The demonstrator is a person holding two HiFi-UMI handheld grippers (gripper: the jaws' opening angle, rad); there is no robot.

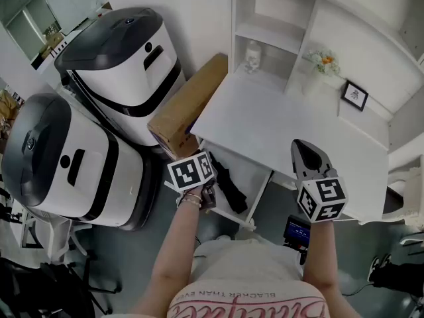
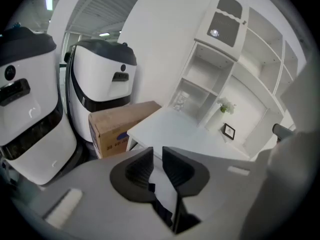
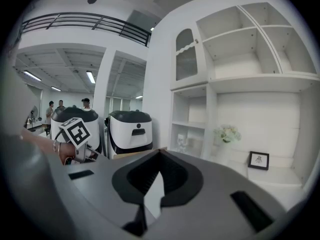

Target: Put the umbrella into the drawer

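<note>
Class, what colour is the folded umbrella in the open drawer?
Folded umbrella: black; best in head view.

The left gripper (image 2: 158,151) holds its jaws a narrow gap apart, seemingly empty, over a white desk (image 2: 185,131); a box (image 2: 117,126) stands beside it.

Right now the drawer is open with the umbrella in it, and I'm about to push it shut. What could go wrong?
The umbrella lies slantwise in the drawer. If one end rides up, it may catch under the desk as the drawer closes. The left gripper is close to the cardboard box and could knock it when it swings round to push.
</note>
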